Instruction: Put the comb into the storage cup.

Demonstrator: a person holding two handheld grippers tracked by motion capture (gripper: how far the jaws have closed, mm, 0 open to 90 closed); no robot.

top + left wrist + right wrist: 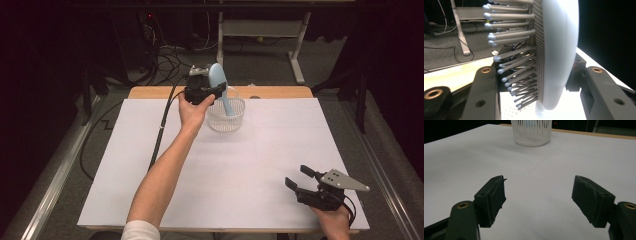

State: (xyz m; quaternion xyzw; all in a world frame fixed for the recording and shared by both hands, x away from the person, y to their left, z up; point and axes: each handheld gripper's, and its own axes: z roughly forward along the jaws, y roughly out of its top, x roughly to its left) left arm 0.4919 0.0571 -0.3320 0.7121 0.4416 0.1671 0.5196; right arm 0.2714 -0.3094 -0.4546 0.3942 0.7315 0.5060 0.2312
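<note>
Hairbrush (218, 80) hanging just above centre of the high view, head up and handle slanting down into the white slatted basket (239, 120) beneath it. Being clamped by the left gripper (216, 90) low on the head, near where it narrows into the handle: jaws closed tight on it, one against the smooth pale-blue back, the other among the bristles. Showing in the left gripper view as a rounded shell (560, 50) in the middle of the frame, with grey ball-tipped bristles (511, 37) fanning toward the left edge.

Probably handling as a light, stiff plastic thing, neither fragile nor floppy. Likely being slippery on the glossy curved back, so risking a twist or slide under a loose pinch. Bristles giving and springing on their side, making that contact soft and uneven. Judging the neck, or the handle itself, as the better hold: narrower, flatter, with nothing yielding under the pads. Being top-heavy when gripped low, so tending to tip against the basket's rim once let go.

Right gripper (300, 177) resting at the lower right of the high view, jaws standing wide apart, holding nothing, pointing up the white table (564, 165) toward the basket (531, 132) at the top of its own view.
</note>
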